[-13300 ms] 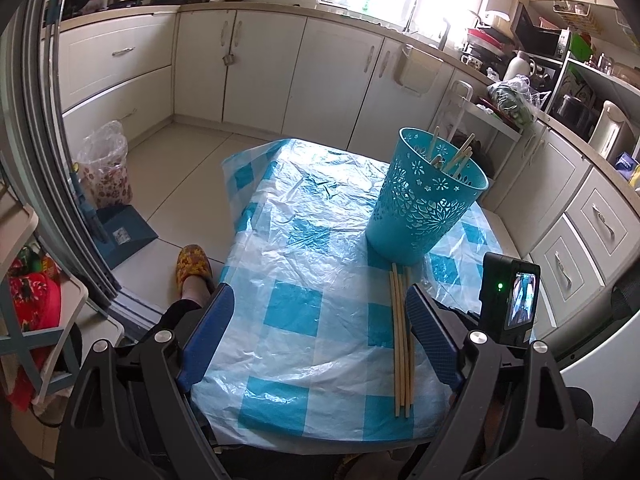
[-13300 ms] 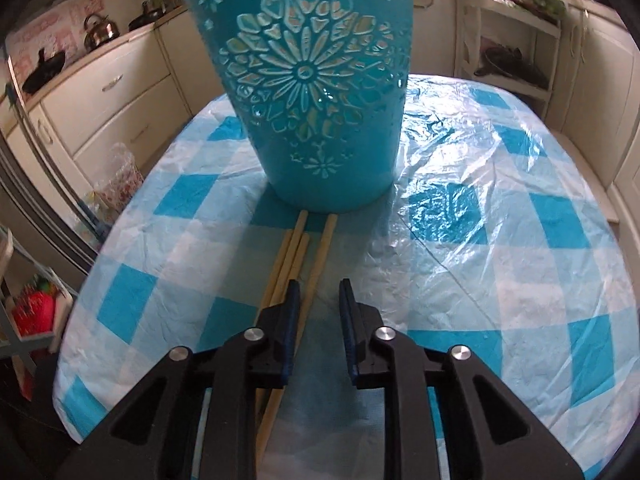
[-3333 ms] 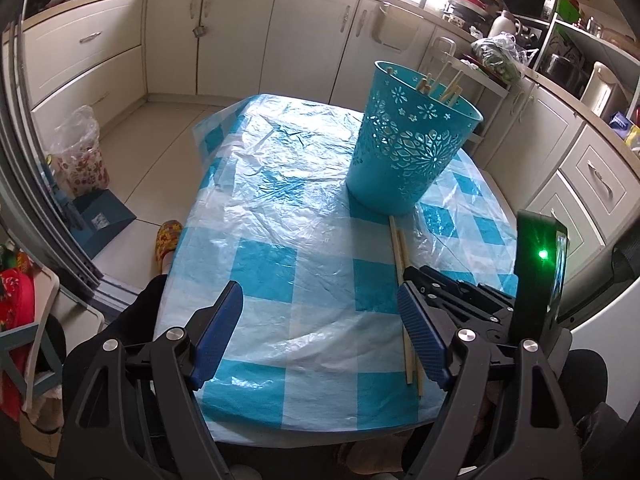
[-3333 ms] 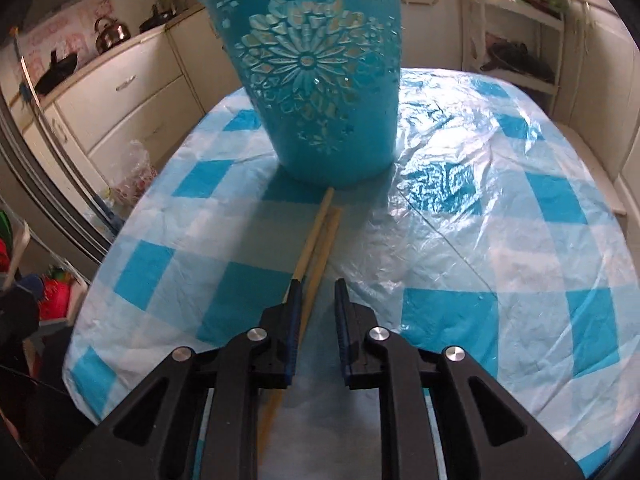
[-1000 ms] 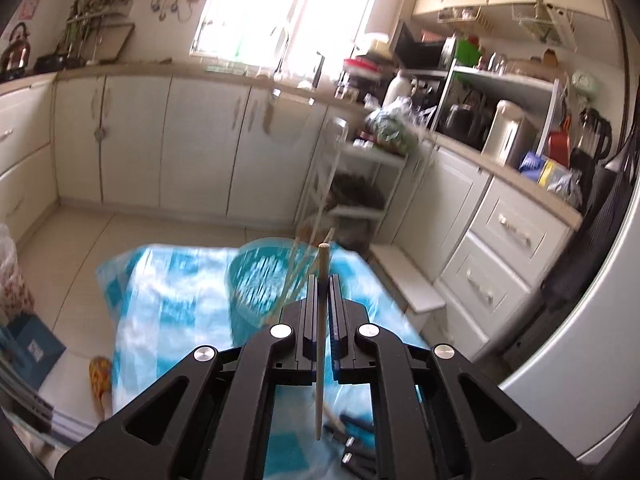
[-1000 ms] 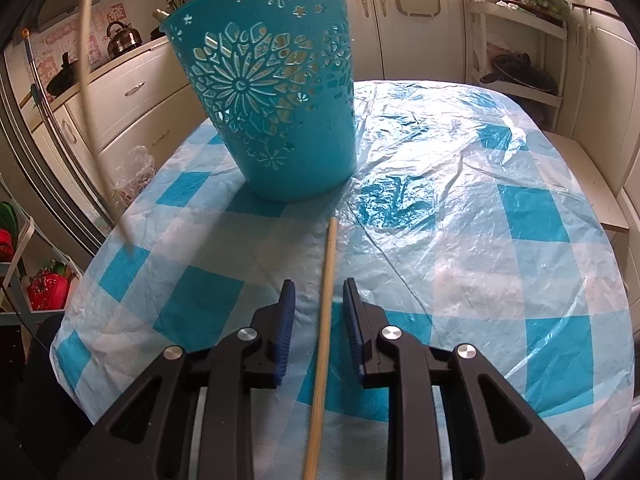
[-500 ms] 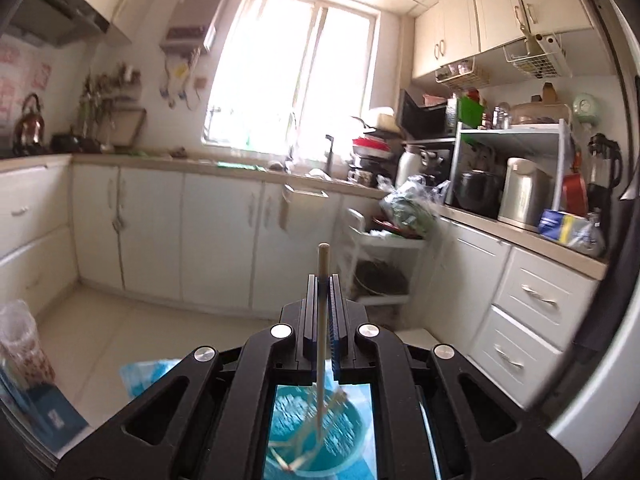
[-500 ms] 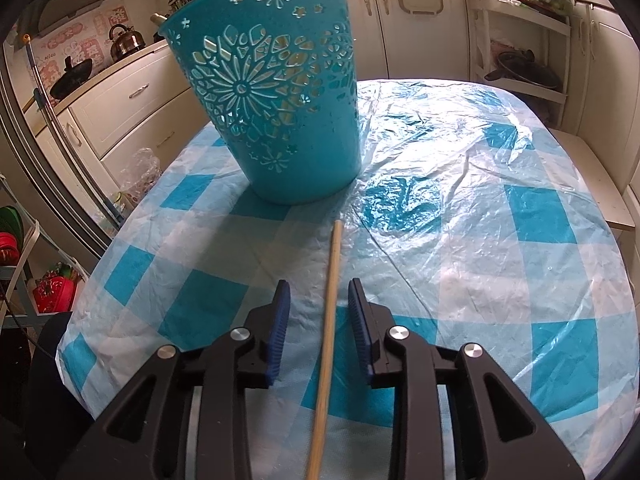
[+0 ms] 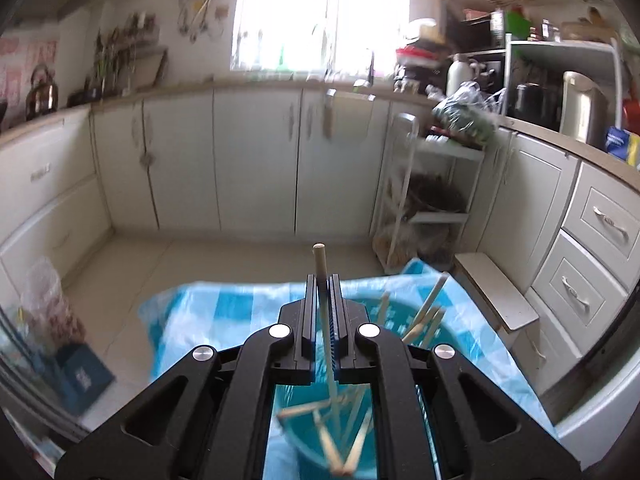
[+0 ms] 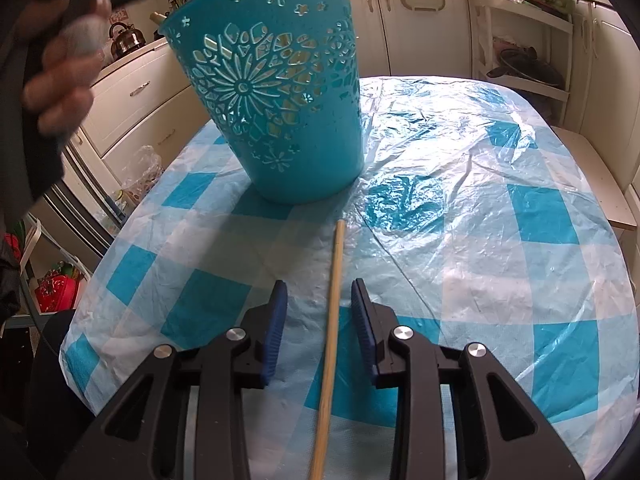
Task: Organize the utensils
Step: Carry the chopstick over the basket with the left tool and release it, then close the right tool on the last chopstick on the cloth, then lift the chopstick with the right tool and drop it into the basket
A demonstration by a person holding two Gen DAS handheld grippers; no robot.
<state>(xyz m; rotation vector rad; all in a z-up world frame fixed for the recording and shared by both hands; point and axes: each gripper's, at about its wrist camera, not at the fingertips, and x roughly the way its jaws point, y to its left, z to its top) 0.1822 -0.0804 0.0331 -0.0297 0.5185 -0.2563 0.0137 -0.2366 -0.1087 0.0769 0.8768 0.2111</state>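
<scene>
Between the opening blue fingers [image 10: 276, 324] of the right tool [image 10: 318, 328], untouched, a thin wooden chopstick [image 10: 332, 312] lies on the table [image 10: 520, 280]. It looks light, stiff and smooth; gripping mid-length seems safest. Left tool [image 9: 321, 312] is clenched on another chopstick [image 9: 320, 268] above the basket [image 9: 400, 308].

The right tool [image 10: 319, 300] is opening around a chopstick [image 10: 330, 332] lying on the desk [image 10: 500, 240] (untouched), near the teal basket [image 10: 276, 92].

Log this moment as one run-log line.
left gripper: shut on chopstick above basket | right gripper: opening, astride last chopstick
</scene>
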